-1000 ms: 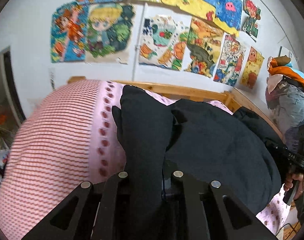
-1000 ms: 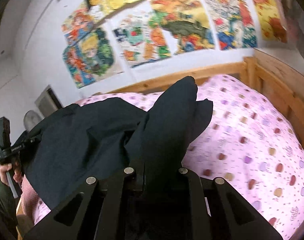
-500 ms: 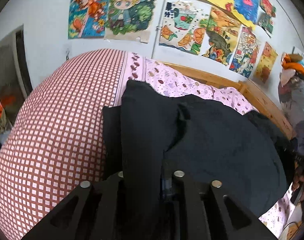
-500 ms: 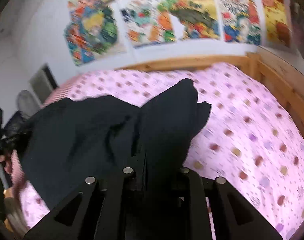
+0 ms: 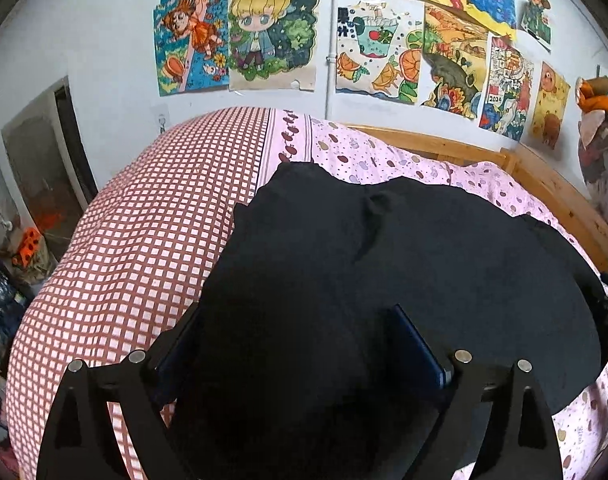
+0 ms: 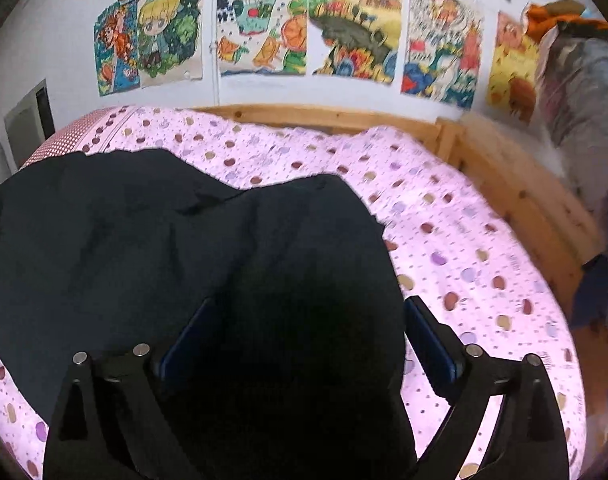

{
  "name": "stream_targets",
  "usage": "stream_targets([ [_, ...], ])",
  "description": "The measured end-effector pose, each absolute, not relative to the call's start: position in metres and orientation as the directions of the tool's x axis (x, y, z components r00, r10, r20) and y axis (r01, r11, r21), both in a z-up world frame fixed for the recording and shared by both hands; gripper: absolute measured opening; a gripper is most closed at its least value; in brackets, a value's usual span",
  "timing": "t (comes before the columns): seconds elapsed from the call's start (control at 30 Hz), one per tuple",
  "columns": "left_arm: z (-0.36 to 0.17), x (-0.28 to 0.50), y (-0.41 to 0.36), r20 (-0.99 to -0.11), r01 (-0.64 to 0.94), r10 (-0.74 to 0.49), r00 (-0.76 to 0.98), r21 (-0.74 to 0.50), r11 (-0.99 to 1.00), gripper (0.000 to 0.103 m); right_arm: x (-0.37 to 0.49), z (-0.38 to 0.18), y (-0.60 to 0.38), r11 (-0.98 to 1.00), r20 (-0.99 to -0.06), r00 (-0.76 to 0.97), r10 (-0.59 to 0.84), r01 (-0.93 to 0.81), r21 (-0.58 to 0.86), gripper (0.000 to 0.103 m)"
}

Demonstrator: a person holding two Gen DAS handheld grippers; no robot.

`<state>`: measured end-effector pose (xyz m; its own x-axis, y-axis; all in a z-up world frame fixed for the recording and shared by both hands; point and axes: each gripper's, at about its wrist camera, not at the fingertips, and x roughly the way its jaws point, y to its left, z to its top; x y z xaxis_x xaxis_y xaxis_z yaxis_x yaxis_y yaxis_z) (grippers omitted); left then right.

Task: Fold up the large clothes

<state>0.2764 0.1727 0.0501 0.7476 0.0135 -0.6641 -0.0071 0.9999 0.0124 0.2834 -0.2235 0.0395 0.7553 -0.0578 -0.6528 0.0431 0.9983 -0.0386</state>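
Opening on both sides: left gripper (image 5: 300, 344) jaws spreading with the soft black matte-fabric garment (image 5: 383, 264) lying slack between them, no pad pressing; right gripper (image 6: 307, 332) likewise.

Judged as letting go after a fold laid down across the bed; probably more folds left, since the cloth spans much of the frame and shows a crease at upper centre.

Left of frame: red-and-white checked cotton bedding (image 5: 144, 240), puffy and rounded. Right: pink spotted sheet (image 6: 463, 248), smooth; pale knotty wooden bed frame (image 6: 523, 200) at the edge.
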Motion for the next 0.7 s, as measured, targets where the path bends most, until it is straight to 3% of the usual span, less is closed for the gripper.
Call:
stream_targets([
  [0.17,0.059,0.255,0.168,-0.61,-0.014,-0.01,0.792,-0.035,0.999,0.103,0.263,0.061,-0.218,0.996,-0.576,0.813,-0.088,0.07,-0.054,0.096],
  [0.3,0.068,0.239,0.169,-0.579,-0.022,-0.029,0.815,-0.081,0.996,0.103,0.241,0.078,-0.207,0.998,-0.527,0.848,-0.062,0.047,-0.042,0.099],
  [0.7,0.101,0.179,0.146,-0.457,0.046,-0.058,0.887,-0.036,0.998,0.103,0.192,0.103,-0.173,0.999,-0.456,0.889,0.049,-0.046,0.018,0.101],
])
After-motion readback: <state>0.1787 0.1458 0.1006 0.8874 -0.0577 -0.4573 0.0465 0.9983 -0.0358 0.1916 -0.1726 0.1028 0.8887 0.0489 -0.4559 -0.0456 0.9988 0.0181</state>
